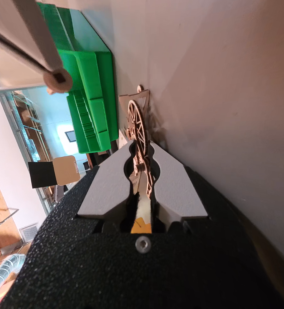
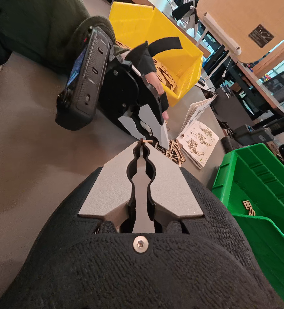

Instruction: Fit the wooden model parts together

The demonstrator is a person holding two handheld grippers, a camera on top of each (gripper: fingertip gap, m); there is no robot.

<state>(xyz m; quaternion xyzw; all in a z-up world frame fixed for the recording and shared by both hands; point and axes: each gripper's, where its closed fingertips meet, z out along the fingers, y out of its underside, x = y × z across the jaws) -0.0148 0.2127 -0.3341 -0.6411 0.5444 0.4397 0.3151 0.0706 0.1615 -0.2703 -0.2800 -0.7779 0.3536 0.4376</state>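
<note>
My left gripper is shut on a wooden spoked-wheel model, holding it on edge against the grey table. My right gripper is shut on a small wooden pin piece at its fingertips, held above the table just short of the model. In the left wrist view that piece shows end-on at the upper left as a round piece with a square hole. The right wrist view shows the left gripper farther off, held by a gloved hand, with the wheel model under it.
An open instruction booklet lies right of the model. A yellow bin with wooden parts stands behind it. A green bin holding small wooden pieces is at the right, and also shows in the left wrist view.
</note>
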